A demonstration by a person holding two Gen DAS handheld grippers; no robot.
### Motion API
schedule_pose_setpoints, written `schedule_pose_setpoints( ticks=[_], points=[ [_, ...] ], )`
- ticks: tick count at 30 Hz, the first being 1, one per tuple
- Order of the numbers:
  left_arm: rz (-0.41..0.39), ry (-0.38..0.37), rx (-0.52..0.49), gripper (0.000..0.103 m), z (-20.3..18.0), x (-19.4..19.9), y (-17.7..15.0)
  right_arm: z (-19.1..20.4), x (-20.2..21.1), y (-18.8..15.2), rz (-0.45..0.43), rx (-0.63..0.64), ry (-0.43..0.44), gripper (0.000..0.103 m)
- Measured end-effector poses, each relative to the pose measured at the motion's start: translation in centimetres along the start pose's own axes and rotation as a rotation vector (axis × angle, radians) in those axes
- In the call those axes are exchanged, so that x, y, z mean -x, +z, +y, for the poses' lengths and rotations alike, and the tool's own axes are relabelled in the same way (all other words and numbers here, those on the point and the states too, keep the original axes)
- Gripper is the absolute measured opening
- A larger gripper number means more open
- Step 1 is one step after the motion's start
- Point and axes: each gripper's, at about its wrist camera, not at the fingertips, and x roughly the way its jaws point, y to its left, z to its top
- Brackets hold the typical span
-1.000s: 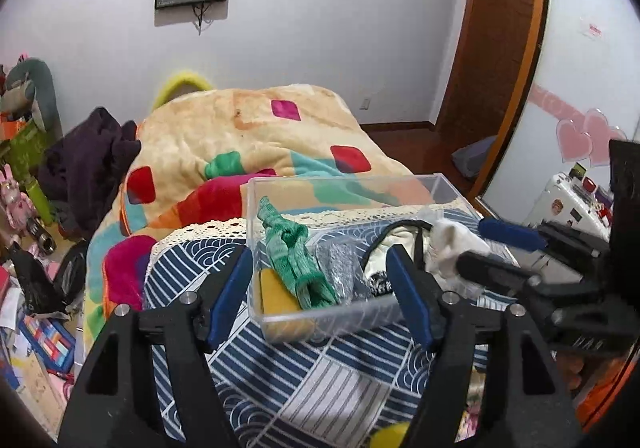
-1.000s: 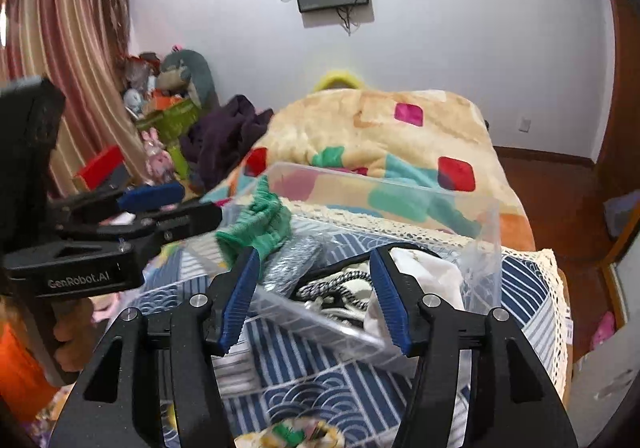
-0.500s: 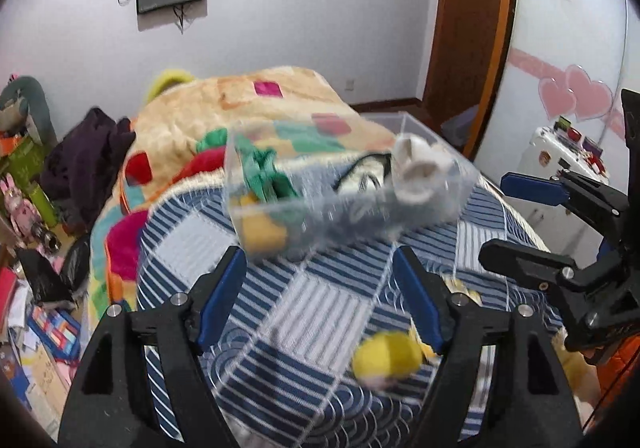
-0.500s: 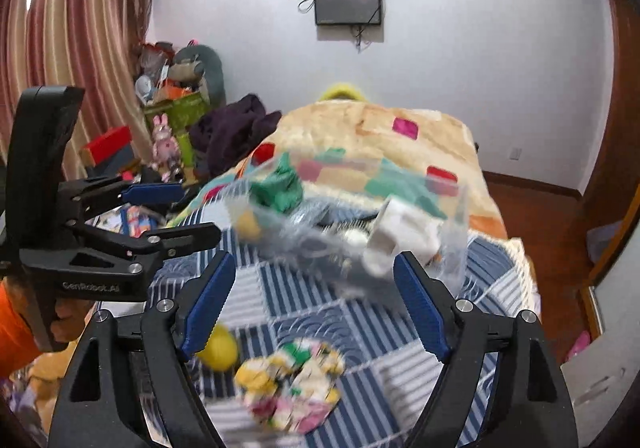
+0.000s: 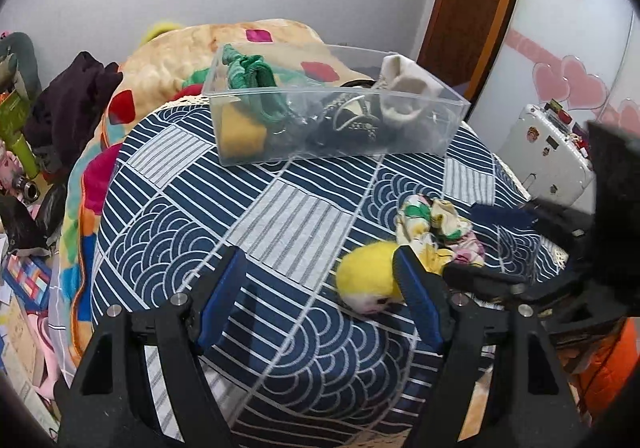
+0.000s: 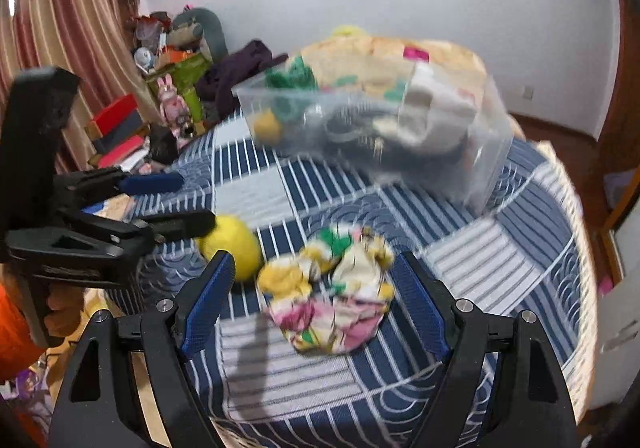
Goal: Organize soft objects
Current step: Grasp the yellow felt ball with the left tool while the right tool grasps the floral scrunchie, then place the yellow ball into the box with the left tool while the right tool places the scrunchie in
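Left wrist view: the left gripper [image 5: 320,298], wide open and empty, has backed away from the clear bin [image 5: 332,115] to the yellow plush [image 5: 370,276].

Right wrist view: the right gripper [image 6: 316,302], spread and empty, now frames the floral cloth [image 6: 332,288] on the desk [image 6: 520,248], likely the next pick.

The cloth [image 5: 280,215] is navy with white wave arcs and striped patches. The toy [image 5: 370,276] is yellow, the rag [image 6: 332,288] floral in yellow, pink, green. The clear box [image 5: 332,119] holds green [image 5: 256,79], cream [image 5: 404,87] and yellow [image 5: 242,133] pieces.
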Motion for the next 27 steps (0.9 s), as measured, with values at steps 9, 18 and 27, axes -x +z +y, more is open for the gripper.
schedule_pose_setpoints(
  ticks=[9,18,27],
  points=[
    [0.037,-0.036,-0.014,0.075,-1.8,-1.6,-0.6,-1.3,-0.9,-2.2,0.047,-0.044,-0.019,0.048],
    [0.057,-0.09,-0.027,0.047,-2.6,-2.5,-0.6,-2.6,0.4,-2.3,0.005,-0.096,-0.03,0.029],
    [0.008,-0.058,-0.032,0.046,-2.3,-1.4,0.2,-2.3,2.2,-1.1,-0.061,-0.082,-0.04,0.029]
  ],
)
